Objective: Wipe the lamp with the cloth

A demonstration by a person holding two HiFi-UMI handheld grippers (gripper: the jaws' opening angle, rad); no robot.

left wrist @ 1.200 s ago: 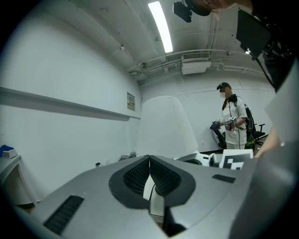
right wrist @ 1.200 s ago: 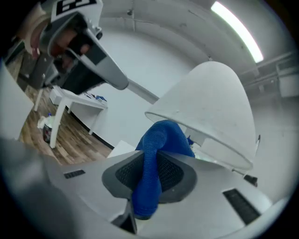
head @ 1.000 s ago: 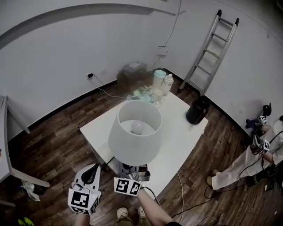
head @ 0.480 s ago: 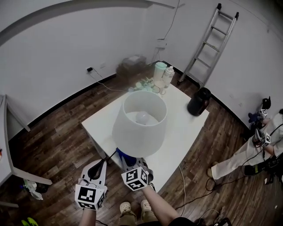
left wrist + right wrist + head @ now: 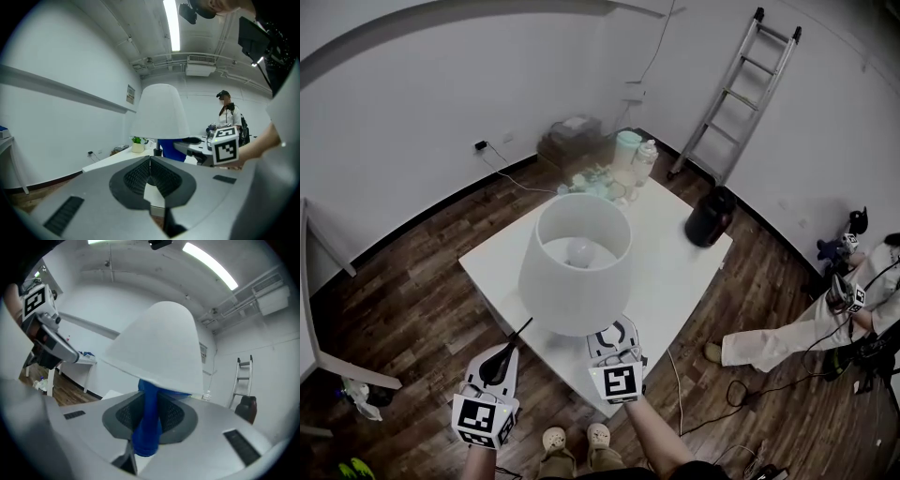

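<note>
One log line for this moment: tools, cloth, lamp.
left tool shut, empty | right tool shut on blue cloth | cloth at lower rim of lamp shade | lamp upright on white table

Plain white conical fabric lampshade [image 5: 161,345] above the right gripper [image 5: 150,404] jaws, bright blue bunched cloth [image 5: 146,432] between their black ribbed pads [image 5: 123,416], black-and-white square-patterned marker cube [image 5: 225,146] right of the grey left gripper [image 5: 150,158] jaws, dark brown wood-plank floor [image 5: 403,309] beneath both.

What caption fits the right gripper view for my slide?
Right gripper holds a blue cloth below the white lampshade.
</note>
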